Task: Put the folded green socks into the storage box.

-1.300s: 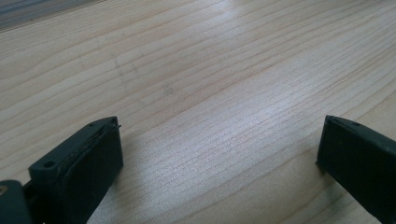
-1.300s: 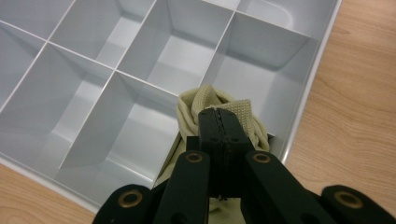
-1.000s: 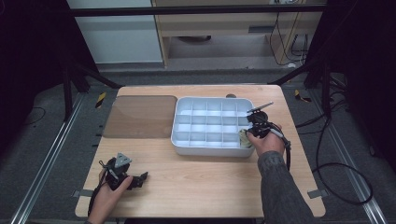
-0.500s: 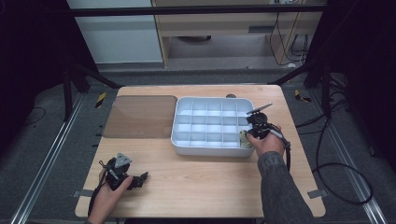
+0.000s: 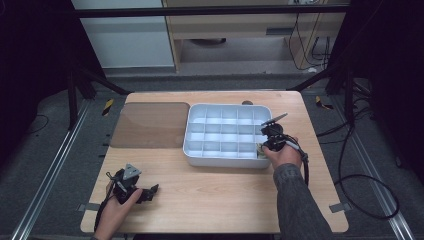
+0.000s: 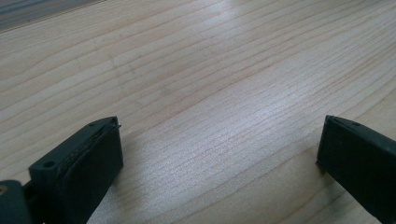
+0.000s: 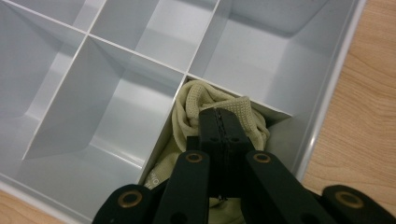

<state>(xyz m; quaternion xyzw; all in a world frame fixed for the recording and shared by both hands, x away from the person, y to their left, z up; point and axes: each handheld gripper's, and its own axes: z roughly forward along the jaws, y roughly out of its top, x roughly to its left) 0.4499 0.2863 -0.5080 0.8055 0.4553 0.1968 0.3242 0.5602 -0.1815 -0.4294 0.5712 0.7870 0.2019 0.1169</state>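
- Nothing really moved over the last second: right gripper (image 7: 223, 122) stayed clamped on the cloth (image 7: 196, 100), down in the tray's (image 5: 196, 156) near-right corner cell.
- Left gripper (image 6: 219, 154) sat wide open, empty, on the table (image 6: 196, 70).
- Looked like the cloth was about placed, letting go next.

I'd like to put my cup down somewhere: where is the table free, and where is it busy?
Bare wood lies in front of the tray, between the left gripper and the person's right sleeve. The strip right of the tray is also free. The brown mat lies bare. It is crowded at the tray's near right corner, where the right gripper pushes a cloth into a compartment.
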